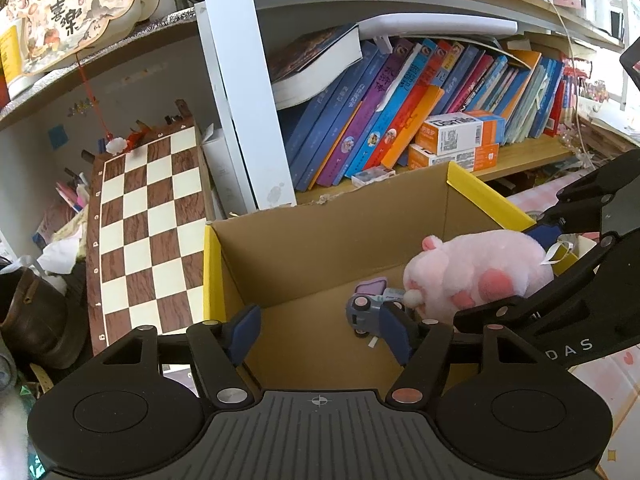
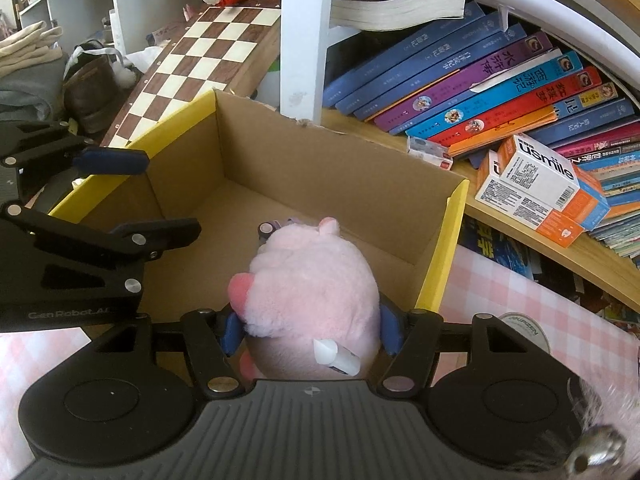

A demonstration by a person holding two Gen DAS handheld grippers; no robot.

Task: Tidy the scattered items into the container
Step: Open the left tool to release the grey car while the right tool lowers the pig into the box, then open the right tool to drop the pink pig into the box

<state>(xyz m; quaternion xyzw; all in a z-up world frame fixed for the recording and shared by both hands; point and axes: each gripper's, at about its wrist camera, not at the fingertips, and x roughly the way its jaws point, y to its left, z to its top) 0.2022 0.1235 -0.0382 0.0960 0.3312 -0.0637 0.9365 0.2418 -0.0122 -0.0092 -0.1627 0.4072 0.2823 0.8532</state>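
I am looking down both grippers at an open cardboard box (image 2: 320, 168) with yellow-edged flaps, set on a pink checked cloth (image 2: 500, 292) in front of a bookshelf. My right gripper (image 2: 310, 330) is pinching a pink plush toy (image 2: 316, 292), its blue pads (image 2: 231, 332) pressed into the soft sides; the toy hangs over the box's near right part, at about 6 o'clock in the right wrist view, with a white tag sticking out of its near end. In the left wrist view the same plush (image 1: 476, 272) sits at 3 o'clock, with the right gripper's black linkage reaching in from the right edge. My left gripper (image 1: 320, 332) is spread wide with nothing between its fingers, poised over the box interior. Just past its right finger a small grey-blue toy car (image 1: 366, 312) lies on the box floor, close against the plush; I cannot tell whether the two actually touch. At 9 o'clock a brown and cream chessboard (image 1: 148, 224) leans upright beside the box. At 1 o'clock a row of slanting books (image 1: 384, 120) fills the shelf, with orange and white usmile cartons (image 1: 460, 136) stacked in front of them.
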